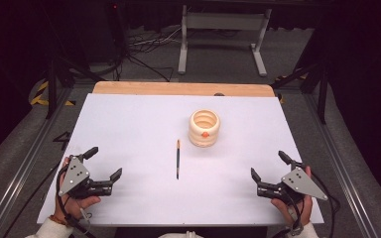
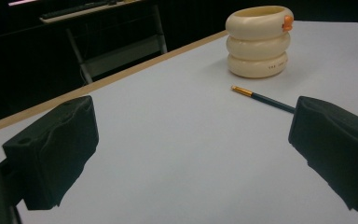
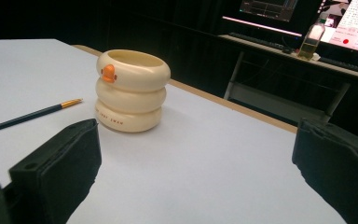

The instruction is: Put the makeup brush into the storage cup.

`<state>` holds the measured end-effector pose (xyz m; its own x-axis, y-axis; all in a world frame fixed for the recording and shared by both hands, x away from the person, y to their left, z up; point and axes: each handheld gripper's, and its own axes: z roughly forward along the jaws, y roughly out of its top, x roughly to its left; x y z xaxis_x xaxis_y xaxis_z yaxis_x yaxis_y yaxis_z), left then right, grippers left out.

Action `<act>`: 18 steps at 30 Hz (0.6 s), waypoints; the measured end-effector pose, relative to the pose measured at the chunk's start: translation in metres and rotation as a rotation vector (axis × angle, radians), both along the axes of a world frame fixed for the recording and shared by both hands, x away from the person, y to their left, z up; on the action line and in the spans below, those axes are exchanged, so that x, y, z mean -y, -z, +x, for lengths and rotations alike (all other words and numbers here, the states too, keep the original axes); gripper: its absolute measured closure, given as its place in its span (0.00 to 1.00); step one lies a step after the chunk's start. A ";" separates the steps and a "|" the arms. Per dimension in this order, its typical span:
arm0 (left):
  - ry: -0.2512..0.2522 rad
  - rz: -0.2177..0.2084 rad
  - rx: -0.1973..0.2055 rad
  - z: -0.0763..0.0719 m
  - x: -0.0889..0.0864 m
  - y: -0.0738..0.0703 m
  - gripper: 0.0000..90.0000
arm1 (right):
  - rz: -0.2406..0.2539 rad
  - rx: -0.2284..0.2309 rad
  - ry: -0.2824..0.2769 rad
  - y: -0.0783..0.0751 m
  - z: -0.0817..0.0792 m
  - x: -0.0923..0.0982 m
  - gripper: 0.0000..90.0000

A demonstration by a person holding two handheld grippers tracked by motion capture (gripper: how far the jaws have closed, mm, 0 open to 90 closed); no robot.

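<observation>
From the high view: a white table with a wooden strip along its far edge; a cream ringed pot stands upright past the middle, slightly to the right; a dark pencil lies flat just in front of it, its gold-banded end pointing away from the person, close to the pot but not touching; the left gripper rests near the front left corner in the person's left hand, jaws spread wide and empty; the right gripper sits near the front right corner in the right hand, jaws likewise wide apart and holding nothing; both grippers are well apart from pencil and pot, with bare table between; beyond the table, cables on the floor and a grey metal frame.

From the left gripper view: the two black jaws stand far apart at the lower corners; the pencil lies ahead toward the right, its near end hidden behind the right-hand jaw; the pot stands beyond it, an orange bump at its rim.

From the right gripper view: jaws wide apart, nothing between them; the pot ahead left of centre, orange beak facing this way, small lettering on its lowest ring too small to read; the pencil lies left of the pot; lit screens and a bottle on a desk behind.
</observation>
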<state>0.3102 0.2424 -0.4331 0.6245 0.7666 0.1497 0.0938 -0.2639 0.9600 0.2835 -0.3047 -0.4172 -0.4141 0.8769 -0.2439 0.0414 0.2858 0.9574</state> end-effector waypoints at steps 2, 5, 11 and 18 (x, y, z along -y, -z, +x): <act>0.003 0.009 -0.016 0.001 0.001 0.001 0.02 | -0.001 0.001 0.014 0.001 0.000 0.001 0.02; 0.002 0.019 -0.032 0.002 0.003 0.003 0.03 | 0.004 -0.015 0.028 0.003 0.003 0.003 0.02; 0.002 0.025 -0.062 0.004 0.004 0.005 0.03 | -0.010 -0.015 0.038 0.005 0.005 0.005 0.02; -0.024 0.031 -0.085 0.005 0.006 0.005 0.05 | -0.028 -0.027 0.041 0.007 0.007 0.002 0.03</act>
<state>0.3152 0.2360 -0.4383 0.6171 0.7775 0.1213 0.1813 -0.2904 0.9396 0.2903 -0.3067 -0.4244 -0.3849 0.8861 -0.2583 0.0791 0.3105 0.9473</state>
